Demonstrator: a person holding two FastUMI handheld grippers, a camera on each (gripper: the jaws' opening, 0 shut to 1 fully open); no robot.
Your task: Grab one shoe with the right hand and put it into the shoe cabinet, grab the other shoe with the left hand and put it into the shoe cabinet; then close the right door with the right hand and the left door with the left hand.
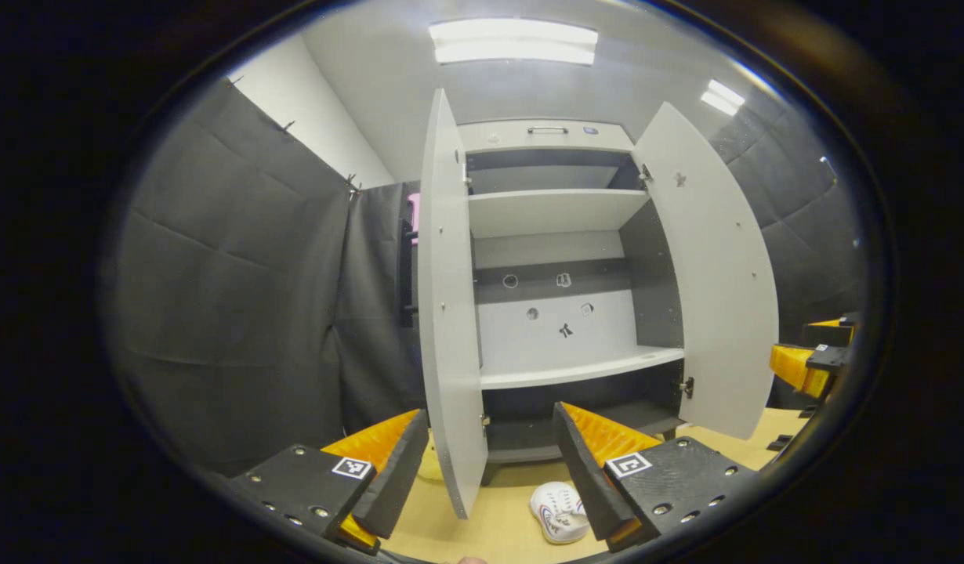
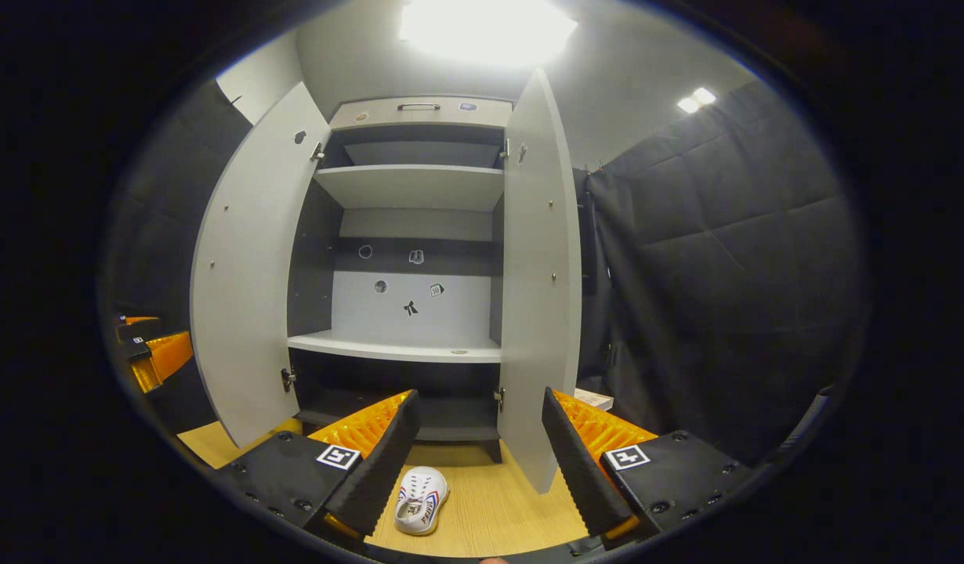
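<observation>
White, with red and blue trim along its side and small holes across the upper, 1 shoe [image 2: 421,499] lies on the pale wood floor [image 2: 490,509] just in front of the shoe cabinet [image 2: 415,258], toe toward it; in the left gripper view the same shoe [image 1: 559,511] sits below the cabinet's bottom edge. The cabinet is light grey outside and dark inside, with 2 pale shelves, and its left door [image 1: 448,313] and right door [image 2: 538,282] both stand wide open. Nearer than the shoe, the right gripper [image 2: 474,450] hangs released, holding nothing. The left gripper [image 1: 486,462] is likewise spread apart and unladen, straddling the left door's lower edge.
</observation>
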